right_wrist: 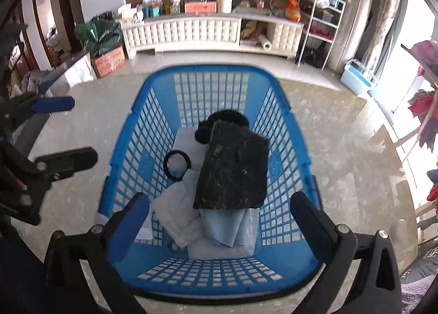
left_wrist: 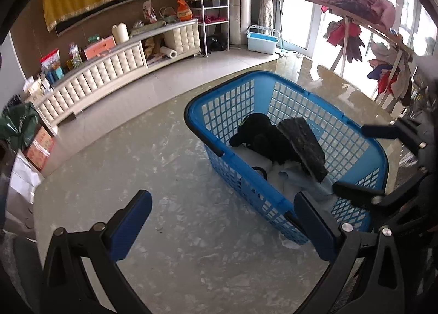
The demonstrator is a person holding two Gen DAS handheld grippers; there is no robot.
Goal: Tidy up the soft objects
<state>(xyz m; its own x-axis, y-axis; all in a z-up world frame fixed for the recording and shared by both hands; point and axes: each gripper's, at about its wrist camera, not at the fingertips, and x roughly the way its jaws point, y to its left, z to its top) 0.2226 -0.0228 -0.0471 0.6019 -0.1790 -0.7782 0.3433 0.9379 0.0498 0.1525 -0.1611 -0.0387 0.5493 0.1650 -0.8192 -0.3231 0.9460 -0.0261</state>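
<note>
Your blue plastic basket (right_wrist: 164,133) has lattice walls, a rounded rim and a dark band under the lip; it stands on a glossy, marbled grey tabletop (right_wrist: 342,150). Inside, a flat, stiff-looking rectangle of dark speckled cloth (right_wrist: 232,166) lies tilted on top of the pile. Beneath it you have a fuzzy black bundle (right_wrist: 227,118) toward the far wall, a black ring-shaped band (right_wrist: 177,164) on a white sheet, a quilted white cloth (right_wrist: 178,215) and a smooth pale blue cloth (right_wrist: 223,227) toward the near wall.

Beyond the tabletop a cream padded cabinet (right_wrist: 191,31) runs along the wall, loaded with boxes and bottles; a clothes rack (left_wrist: 356,13) draped with pink and red garments stands by the bright window.

Your right gripper (right_wrist: 219,210) hangs over the near end of the basket, its jaws released and spread wide, empty; the dark speckled cloth sits just ahead of them and between their lines, not touched by either pad. Your left gripper (left_wrist: 221,221) is beside the basket over bare tabletop, jaws likewise parted and empty, one blue pad overlapping the basket's near corner in its own view.
</note>
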